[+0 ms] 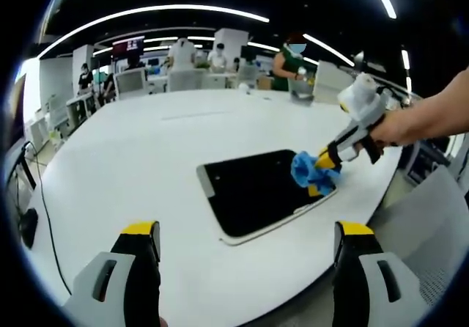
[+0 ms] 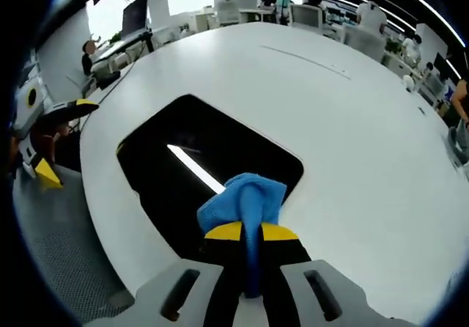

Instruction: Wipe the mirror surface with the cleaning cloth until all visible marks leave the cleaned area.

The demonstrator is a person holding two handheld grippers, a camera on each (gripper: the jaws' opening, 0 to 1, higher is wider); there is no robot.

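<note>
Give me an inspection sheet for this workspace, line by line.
Surface: white table, bare apart from the mirror.
Job's things: mirror flat near the table edge; blue cloth on it.
Clutter: nothing seen.
Grippers: right gripper shut on the cloth; left gripper open, held off the mirror.
Cables: black cable hanging off the table's side.
Surroundings: office desks, people in the background.

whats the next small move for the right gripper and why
Probably drag the blue cloth across the mirror toward its far side: the right gripper pinches it at one edge, leaving most of the glass beyond it unwiped.
</note>
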